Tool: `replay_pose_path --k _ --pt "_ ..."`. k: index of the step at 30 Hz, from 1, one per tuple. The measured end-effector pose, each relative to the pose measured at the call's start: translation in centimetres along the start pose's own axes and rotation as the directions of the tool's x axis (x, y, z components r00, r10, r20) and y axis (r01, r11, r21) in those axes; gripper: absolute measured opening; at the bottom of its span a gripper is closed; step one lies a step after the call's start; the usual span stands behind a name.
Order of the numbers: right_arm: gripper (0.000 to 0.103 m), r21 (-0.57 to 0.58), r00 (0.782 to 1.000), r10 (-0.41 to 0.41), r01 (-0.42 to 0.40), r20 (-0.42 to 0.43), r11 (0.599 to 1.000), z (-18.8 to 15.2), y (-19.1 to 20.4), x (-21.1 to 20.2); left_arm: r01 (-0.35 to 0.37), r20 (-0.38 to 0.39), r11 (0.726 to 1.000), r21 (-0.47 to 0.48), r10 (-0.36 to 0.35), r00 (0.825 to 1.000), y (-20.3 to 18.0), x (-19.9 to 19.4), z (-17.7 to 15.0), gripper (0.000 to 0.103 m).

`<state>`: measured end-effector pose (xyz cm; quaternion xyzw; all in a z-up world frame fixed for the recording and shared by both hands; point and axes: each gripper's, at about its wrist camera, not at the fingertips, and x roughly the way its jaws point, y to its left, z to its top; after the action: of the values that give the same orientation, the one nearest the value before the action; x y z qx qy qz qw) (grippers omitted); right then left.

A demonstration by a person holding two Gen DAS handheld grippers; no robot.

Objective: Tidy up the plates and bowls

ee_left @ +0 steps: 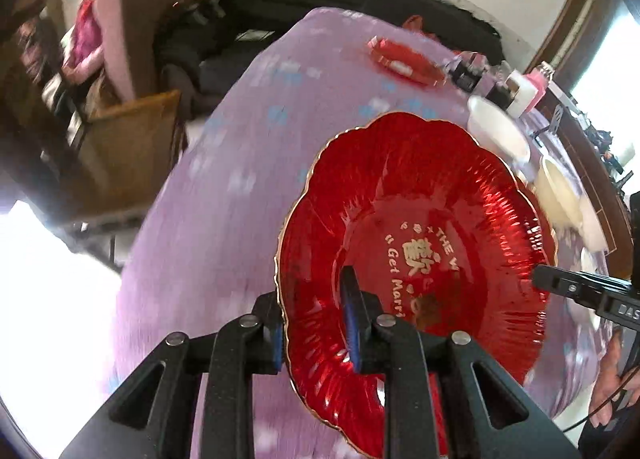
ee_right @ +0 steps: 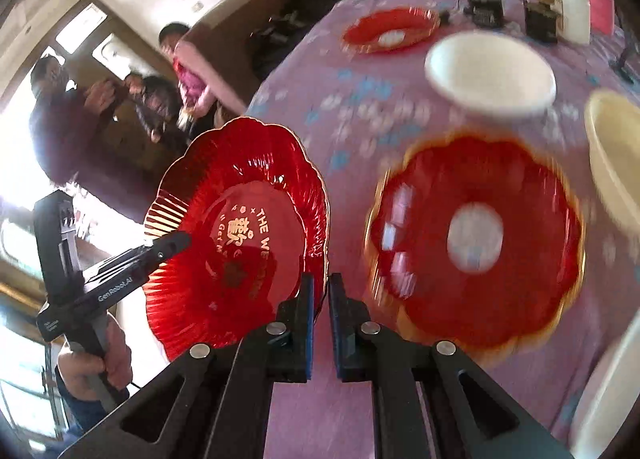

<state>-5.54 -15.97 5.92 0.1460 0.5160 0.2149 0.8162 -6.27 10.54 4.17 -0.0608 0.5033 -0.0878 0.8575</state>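
Right wrist view: both grippers, left gripper [ee_left: 316,323] and right gripper [ee_right: 321,299], pinch the lettered red plate [ee_right: 240,235] by its rim; keep it level, lower it onto the red plate [ee_right: 476,239] beside it.

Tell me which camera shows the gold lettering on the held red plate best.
The left wrist view: the held red plate fills the frame and its gold lettering faces the camera, sharp and large. In the right wrist view the same plate sits smaller and off to the left, its lettering tilted and partly glared.
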Motion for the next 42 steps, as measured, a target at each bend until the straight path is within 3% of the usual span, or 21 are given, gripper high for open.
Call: replay_pose_path --k 2,5,8,10,12,16,21,26,28,34,42 --pt "0.01 -0.026 0.999 -0.014 0.013 -0.036 1.0 -1.7 0.3 0.7 -0.017 -0.024 1.0 0.007 0.018 1.0 0.2 0.6 -1.5 0.021" --pt "0.015 -0.08 0.999 -0.047 0.046 -0.011 0.996 -2.7 0.5 1.6 -0.017 -0.006 1.0 -0.025 0.017 1.0 0.5 1.5 -2.2 0.022" --pt "0.015 -0.097 0.997 -0.04 0.046 0.061 0.994 -3.4 0.4 -0.3 -0.039 0.056 0.999 -0.024 0.041 0.998 -0.1 0.2 -2.8 0.027" --pt "0.019 -0.11 0.989 -0.042 0.058 0.144 0.992 -4.0 -0.3 -2.7 -0.04 0.11 0.999 -0.002 0.04 0.993 -0.4 -1.2 -3.1 0.037" --pt "0.029 -0.067 0.98 -0.028 0.042 0.196 0.997 -4.9 -2.5 -4.9 -0.061 0.173 0.998 0.003 0.059 0.983 -0.3 -2.9 -3.1 0.038" --pt "0.029 0.031 0.985 -0.052 0.047 0.167 0.998 -7.5 -7.2 -6.4 -0.003 0.218 1.0 0.014 0.0 0.976 -0.3 -5.4 -2.6 0.04" --pt "0.028 0.12 0.989 0.041 -0.059 0.145 0.991 -9.6 -11.0 -7.1 0.113 0.165 0.986 0.122 -0.132 0.977 -4.3 -5.5 -2.5 0.043" --pt "0.028 0.18 0.974 -0.071 0.033 0.213 0.983 -8.7 -13.5 -9.1 0.177 0.115 0.965 0.193 -0.202 0.973 -8.9 -5.0 -2.5 0.046" --pt "0.029 0.187 0.966 -0.105 0.061 0.234 0.98 -8.5 -13.6 -9.7 0.182 0.086 0.962 0.204 -0.203 0.975 -10.7 -4.3 -2.4 0.051" --pt "0.029 0.161 0.975 0.023 -0.06 0.221 0.985 -9.4 -12.4 -8.9 0.239 -0.008 0.952 0.19 -0.242 0.97 -14.2 -2.3 -1.2 0.051" --pt "0.029 0.213 0.965 -0.059 0.003 0.255 0.977 -7.7 -12.2 -8.2 0.203 -0.023 0.961 0.189 -0.202 0.979 -18.2 -0.3 0.9 0.054"
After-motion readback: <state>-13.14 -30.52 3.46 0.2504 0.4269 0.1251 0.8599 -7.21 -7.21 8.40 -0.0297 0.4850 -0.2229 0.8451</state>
